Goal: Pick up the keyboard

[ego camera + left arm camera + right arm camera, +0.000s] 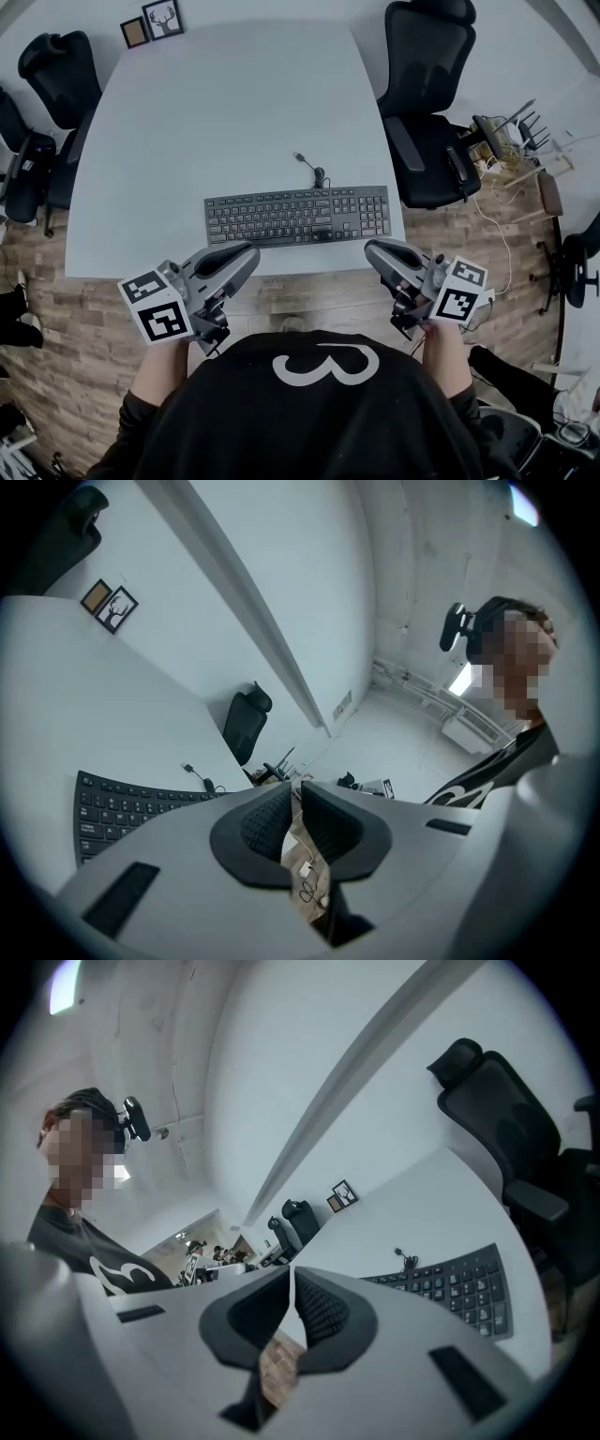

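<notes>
Nearest the person, the left gripper (246,253) and the right gripper (375,248) hang just off the table's (234,112) front edge, jaws pressed together, each empty. Just beyond them, the black keyboard (298,216) lies flat along that edge. Closed jaws would likely shove it rather than grip it, and so thin a board could slip from the pads. Its cable (314,171) coils behind and may drag.
</notes>
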Demonstrator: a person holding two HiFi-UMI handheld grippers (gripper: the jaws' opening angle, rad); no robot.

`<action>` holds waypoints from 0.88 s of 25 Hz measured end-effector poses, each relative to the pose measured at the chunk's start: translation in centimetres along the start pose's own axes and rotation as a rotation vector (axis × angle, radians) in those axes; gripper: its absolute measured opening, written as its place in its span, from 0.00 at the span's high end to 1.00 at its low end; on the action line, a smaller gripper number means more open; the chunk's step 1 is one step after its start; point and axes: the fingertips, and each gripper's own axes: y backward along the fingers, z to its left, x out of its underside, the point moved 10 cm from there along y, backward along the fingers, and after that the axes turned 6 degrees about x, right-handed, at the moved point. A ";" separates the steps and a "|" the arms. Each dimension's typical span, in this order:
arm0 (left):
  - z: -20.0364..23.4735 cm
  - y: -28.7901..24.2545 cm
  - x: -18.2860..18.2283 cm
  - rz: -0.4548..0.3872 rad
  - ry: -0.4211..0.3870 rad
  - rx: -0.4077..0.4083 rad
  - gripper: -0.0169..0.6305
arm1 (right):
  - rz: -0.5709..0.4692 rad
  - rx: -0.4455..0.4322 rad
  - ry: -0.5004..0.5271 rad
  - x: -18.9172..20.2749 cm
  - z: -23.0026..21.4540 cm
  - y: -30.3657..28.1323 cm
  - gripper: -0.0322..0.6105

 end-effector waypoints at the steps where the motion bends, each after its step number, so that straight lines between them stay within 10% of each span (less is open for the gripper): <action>1: 0.5 0.1 0.1 -0.001 0.009 -0.013 0.93 | 0.000 0.004 -0.014 0.0 -0.7 0.1 0.93; 22: 12.5 4.6 0.9 0.029 0.054 -0.459 0.64 | 0.157 0.301 -0.073 -0.1 -14.2 0.9 0.62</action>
